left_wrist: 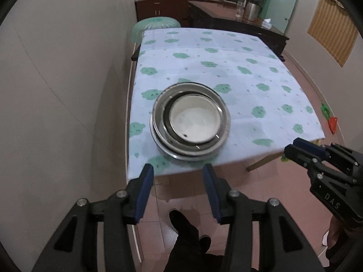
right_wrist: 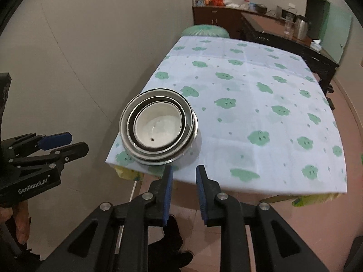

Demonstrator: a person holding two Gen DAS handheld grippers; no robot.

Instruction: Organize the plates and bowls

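1 bowl stack [left_wrist: 190, 121] near wall [left_wrist: 68, 79]

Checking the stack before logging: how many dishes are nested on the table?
3 visible, all in one stack near the table's near-left corner: outer steel bowl, steel bowl inside it, white bowl innermost. More underneath may be hidden.

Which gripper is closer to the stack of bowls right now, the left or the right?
Left, though only slightly. The left gripper hangs open just off the table edge in front of the stack of bowls. The right gripper, also open and empty, sits further right of it.
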